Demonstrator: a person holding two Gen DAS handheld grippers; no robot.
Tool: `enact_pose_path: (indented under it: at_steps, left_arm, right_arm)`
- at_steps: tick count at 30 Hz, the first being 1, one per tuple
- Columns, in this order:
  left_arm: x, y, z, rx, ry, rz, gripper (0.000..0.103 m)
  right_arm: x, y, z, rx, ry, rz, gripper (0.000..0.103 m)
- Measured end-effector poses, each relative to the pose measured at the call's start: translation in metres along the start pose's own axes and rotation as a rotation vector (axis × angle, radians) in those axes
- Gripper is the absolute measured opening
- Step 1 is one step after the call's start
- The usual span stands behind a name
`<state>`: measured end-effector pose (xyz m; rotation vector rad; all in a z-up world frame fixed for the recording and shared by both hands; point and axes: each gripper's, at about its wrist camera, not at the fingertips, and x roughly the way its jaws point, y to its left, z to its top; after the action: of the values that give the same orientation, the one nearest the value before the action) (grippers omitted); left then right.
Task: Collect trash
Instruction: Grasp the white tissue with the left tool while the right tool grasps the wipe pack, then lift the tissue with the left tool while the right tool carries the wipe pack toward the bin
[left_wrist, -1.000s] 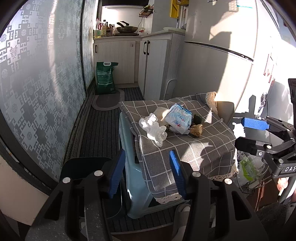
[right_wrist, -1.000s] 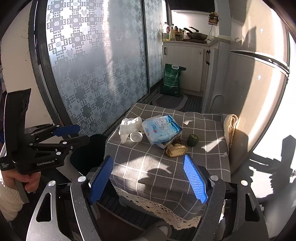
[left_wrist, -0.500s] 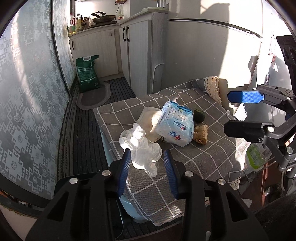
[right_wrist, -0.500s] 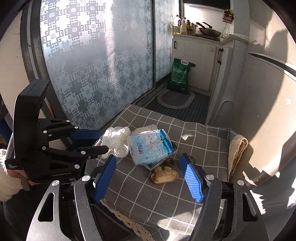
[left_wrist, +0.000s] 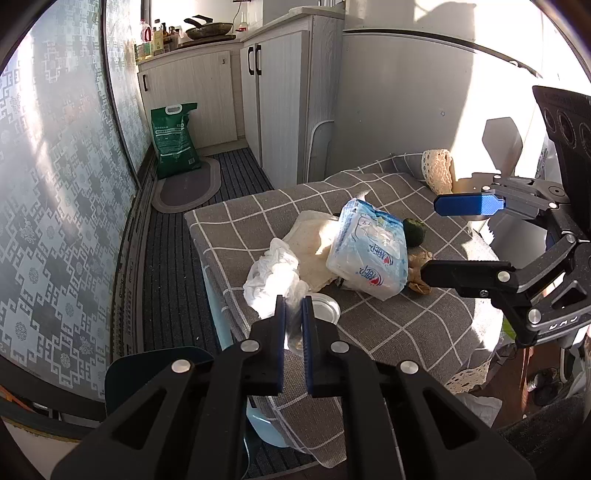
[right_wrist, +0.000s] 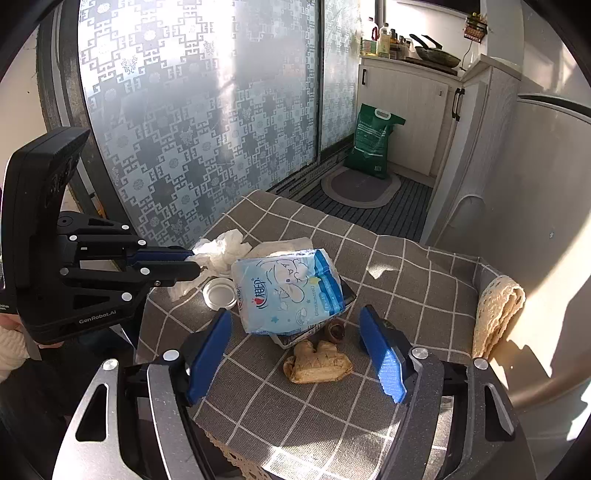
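A crumpled white plastic bag (left_wrist: 275, 275) lies at the near left corner of the grey checked tablecloth (left_wrist: 399, 332). My left gripper (left_wrist: 292, 314) is shut on the bag's lower edge; it also shows in the right wrist view (right_wrist: 192, 264). Beside the bag are a white lid (right_wrist: 219, 293), a blue-and-white wipes pack (right_wrist: 288, 291), a tan pastry piece (right_wrist: 317, 363), a small brown piece (right_wrist: 336, 328) and a dark green lump (left_wrist: 414, 230). My right gripper (right_wrist: 295, 343) is open, hovering over the pastry piece and the pack's near end.
A dark bin (left_wrist: 155, 369) sits on the floor below my left gripper. A lace-trimmed cloth roll (right_wrist: 496, 314) lies at the table's far right edge. A green sack (right_wrist: 371, 146) and an oval mat (right_wrist: 360, 186) are by the white cabinets. A patterned glass door runs along the left.
My left gripper moved in to the white plastic bag and closed on it. My right gripper came forward over the table, and stays open.
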<state>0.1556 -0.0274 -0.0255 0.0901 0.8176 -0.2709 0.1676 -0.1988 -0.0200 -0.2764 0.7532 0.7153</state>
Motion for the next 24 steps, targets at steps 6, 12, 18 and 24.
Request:
enact_pose_path:
  at_steps: [6, 12, 18, 24]
  left_arm:
    - [-0.026, 0.006, 0.001, -0.041, -0.055, -0.030, 0.009]
    - [-0.046, 0.022, -0.002, -0.084, -0.091, -0.058, 0.009]
    - [-0.059, 0.033, -0.004, -0.101, -0.108, -0.068, 0.009]
    - [-0.069, 0.037, -0.008, -0.103, -0.120, -0.076, 0.009]
  right_arm:
    - [0.018, 0.003, 0.009, -0.028, -0.017, 0.035, 0.090]
    - [0.041, 0.005, 0.012, -0.047, 0.017, 0.049, 0.090]
    - [0.057, 0.007, 0.015, -0.068, 0.047, 0.010, 0.087]
    - [0.061, -0.005, 0.014, -0.015, 0.047, 0.024, 0.086]
